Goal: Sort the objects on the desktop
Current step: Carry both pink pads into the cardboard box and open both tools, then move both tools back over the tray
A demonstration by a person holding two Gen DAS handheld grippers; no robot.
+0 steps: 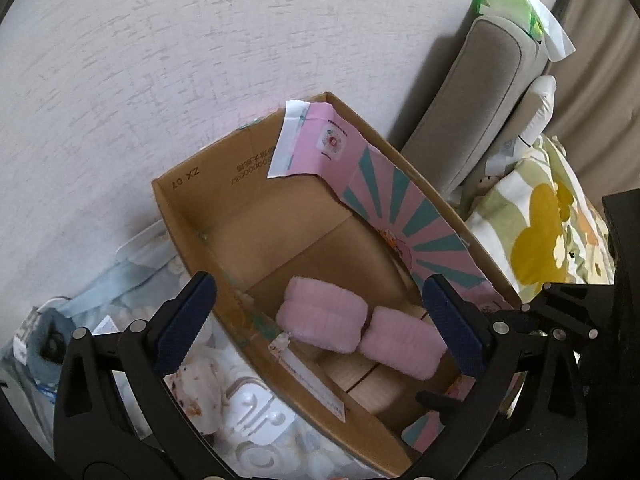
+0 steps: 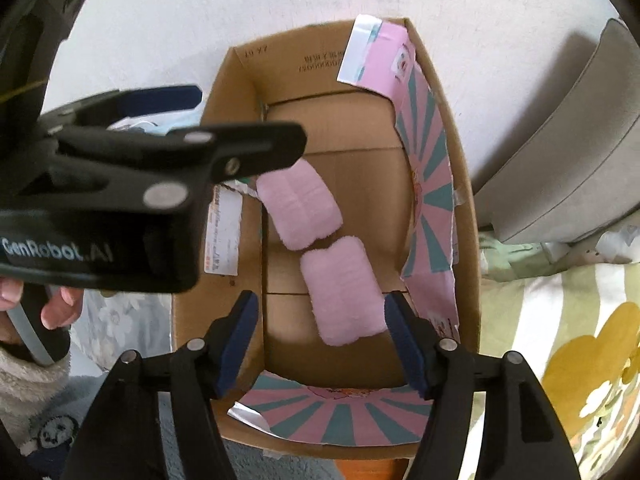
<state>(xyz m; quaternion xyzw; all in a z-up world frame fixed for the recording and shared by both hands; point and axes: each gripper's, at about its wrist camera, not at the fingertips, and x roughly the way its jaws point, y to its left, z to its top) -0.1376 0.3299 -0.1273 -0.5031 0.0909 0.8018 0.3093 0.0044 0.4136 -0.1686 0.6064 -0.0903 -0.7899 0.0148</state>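
An open cardboard box point(image 1: 176, 216) point(image 2: 236, 92) stands against a white wall. Two pink fluffy rolled towels lie on its floor: one point(image 1: 322, 314) point(image 2: 298, 204) further in, one point(image 1: 402, 342) point(image 2: 344, 290) nearer. A pink and teal striped sheet point(image 1: 404, 208) point(image 2: 434, 184) lines the right wall. My left gripper point(image 1: 320, 320) is open and empty above the box, and also shows in the right wrist view point(image 2: 224, 124). My right gripper point(image 2: 320, 340) is open and empty, its fingers either side of the nearer towel.
A grey cushion point(image 1: 476, 92) point(image 2: 572, 152) leans on the wall right of the box. A flowered yellow and green cloth point(image 1: 540, 236) point(image 2: 560, 344) lies at the right. A bag with a white earphone case point(image 1: 256, 420) lies left of the box.
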